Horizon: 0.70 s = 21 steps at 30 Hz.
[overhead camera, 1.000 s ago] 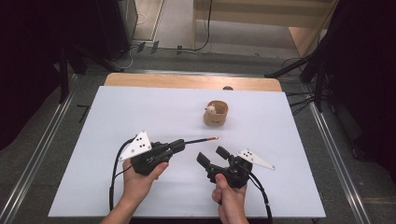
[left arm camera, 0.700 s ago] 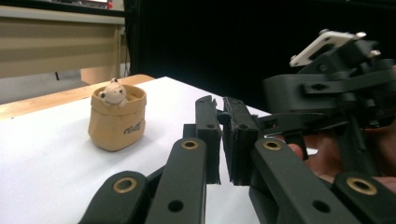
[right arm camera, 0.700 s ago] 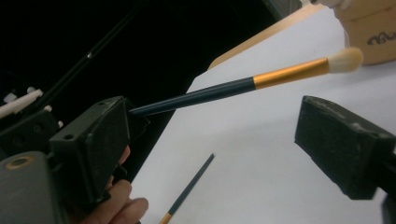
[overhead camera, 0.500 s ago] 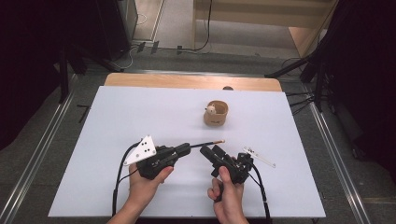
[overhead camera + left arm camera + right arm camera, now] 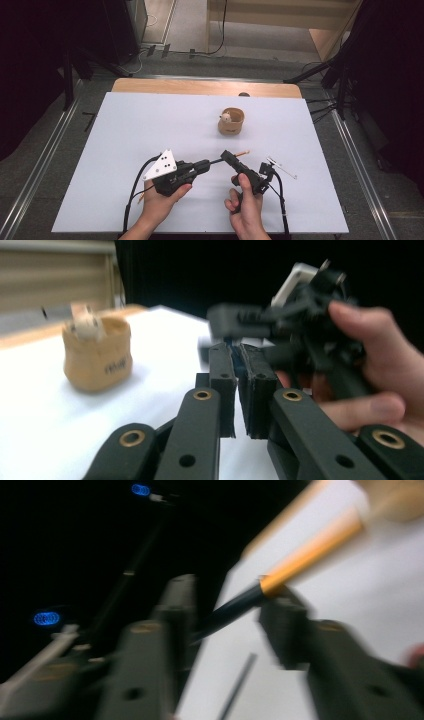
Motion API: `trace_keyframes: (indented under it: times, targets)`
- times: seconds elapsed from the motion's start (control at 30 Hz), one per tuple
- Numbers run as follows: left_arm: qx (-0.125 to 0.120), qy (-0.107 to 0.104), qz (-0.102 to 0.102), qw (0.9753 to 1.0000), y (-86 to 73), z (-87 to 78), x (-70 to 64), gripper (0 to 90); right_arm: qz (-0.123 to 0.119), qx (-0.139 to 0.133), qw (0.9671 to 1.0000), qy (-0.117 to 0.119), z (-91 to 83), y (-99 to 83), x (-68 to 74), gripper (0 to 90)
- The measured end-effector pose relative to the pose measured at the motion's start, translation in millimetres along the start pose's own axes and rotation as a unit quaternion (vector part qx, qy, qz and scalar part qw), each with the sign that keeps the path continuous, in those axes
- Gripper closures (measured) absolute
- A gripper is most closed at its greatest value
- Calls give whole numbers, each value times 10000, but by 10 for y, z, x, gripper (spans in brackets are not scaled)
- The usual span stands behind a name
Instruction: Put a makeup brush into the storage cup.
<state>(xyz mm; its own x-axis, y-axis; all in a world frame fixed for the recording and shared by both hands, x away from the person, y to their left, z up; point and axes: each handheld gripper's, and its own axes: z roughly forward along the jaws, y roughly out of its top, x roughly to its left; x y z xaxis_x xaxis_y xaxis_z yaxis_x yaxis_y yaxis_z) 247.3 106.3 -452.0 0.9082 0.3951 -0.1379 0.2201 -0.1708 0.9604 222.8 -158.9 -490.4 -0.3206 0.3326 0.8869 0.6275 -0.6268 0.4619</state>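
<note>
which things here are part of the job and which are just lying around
In the job:
- pencil, dark with an orange end, clamped in the left gripper
- right gripper, jaws open around the pencil
- small tan pot, possibly where the pencil goes

Lying about:
- thin white stick on the table, to the right of the hands
</note>
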Motion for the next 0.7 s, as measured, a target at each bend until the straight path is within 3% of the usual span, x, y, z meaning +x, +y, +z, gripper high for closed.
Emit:
trace_keyframes:
  times: [0.1,0.17,0.23,0.3,0.47,0.7]
  targets:
    - [90,206,-221,9995,17,-4,26,339,-560,-8,9984,64,-31,23,23,845]
    - [55,271,-330,9991,33,-52,59,135,-935,49,9956,-75,-35,28,67,845]
    - [51,180,-318,9993,34,-108,101,20,-1263,26,9918,-165,-40,31,107,845]
    - [-22,173,-425,9989,35,-164,144,0,-1536,43,9877,-298,-39,38,137,845]
    - [11,339,-419,9985,13,-279,208,0,-2029,11,9776,-555,-53,84,183,845]
    - [-8,592,-384,9975,-57,-490,315,0,-2717,-20,9574,-982,-69,163,275,845]
